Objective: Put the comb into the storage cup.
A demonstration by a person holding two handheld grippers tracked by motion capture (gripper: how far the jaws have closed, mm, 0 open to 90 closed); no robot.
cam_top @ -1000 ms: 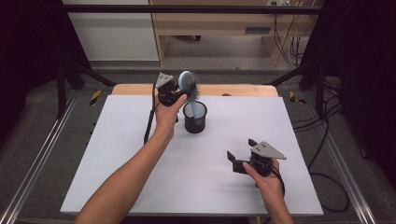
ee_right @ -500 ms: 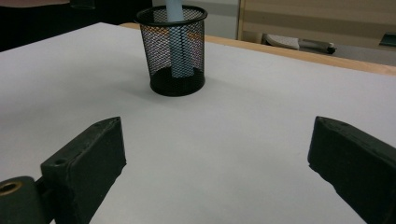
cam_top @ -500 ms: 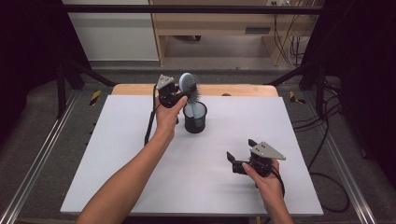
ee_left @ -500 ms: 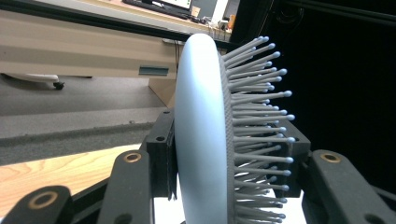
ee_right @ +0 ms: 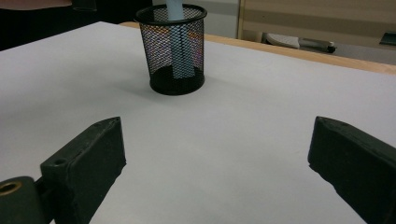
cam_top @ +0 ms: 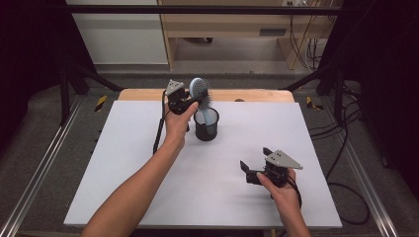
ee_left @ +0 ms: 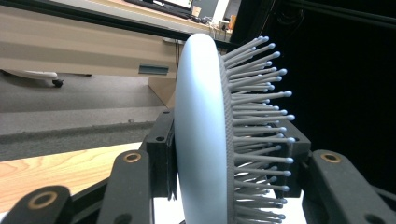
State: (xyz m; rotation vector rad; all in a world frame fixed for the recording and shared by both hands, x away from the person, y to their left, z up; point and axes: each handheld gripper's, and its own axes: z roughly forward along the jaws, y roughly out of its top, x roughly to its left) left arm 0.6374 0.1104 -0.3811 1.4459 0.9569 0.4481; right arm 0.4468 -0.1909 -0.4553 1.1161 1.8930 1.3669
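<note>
Hairbrush point(cam_top: 198, 90): pale blue, upright, handle down inside the mesh cup, head above the rim.
Mesh cup point(cam_top: 206, 124): black wire, standing on the white table point(cam_top: 148, 197) toward its far edge.
Left gripper point(cam_top: 190, 102): jaws pinching the brush at its head, bristles facing away from the hand.
Right gripper point(cam_top: 251, 170): jaws spread wide, low over the table near its front edge, well apart from the cup.
</note>
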